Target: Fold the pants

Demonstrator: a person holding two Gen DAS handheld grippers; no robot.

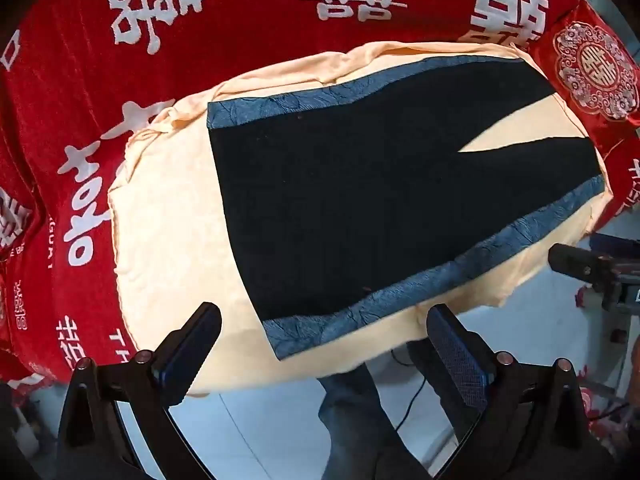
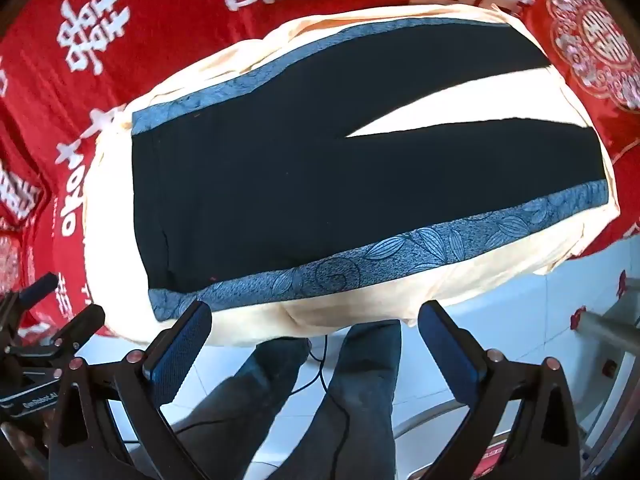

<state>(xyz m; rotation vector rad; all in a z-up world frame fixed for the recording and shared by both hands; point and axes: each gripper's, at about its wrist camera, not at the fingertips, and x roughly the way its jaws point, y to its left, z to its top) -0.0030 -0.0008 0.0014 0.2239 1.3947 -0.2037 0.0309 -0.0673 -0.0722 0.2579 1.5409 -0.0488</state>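
Observation:
Black pants [image 1: 360, 200] with blue patterned side stripes [image 1: 400, 292] lie flat on a cream cloth [image 1: 172, 232], waist to the left, legs spread to the right. They also show in the right wrist view [image 2: 320, 176], with the near stripe [image 2: 360, 268] closest. My left gripper [image 1: 324, 344] is open and empty, hovering at the near edge by the waist corner. My right gripper [image 2: 316, 340] is open and empty, just short of the near stripe. The right gripper's tip shows in the left wrist view [image 1: 576, 260], and the left gripper in the right wrist view [image 2: 52, 312].
The cream cloth [image 2: 400, 304] lies over a red bedspread with white characters [image 1: 200, 20]. A red embroidered cushion [image 1: 592, 68] sits at the far right by the leg ends. Below the near edge are a white tiled floor [image 2: 500, 340], the person's legs [image 2: 360, 380] and a black cable [image 2: 320, 360].

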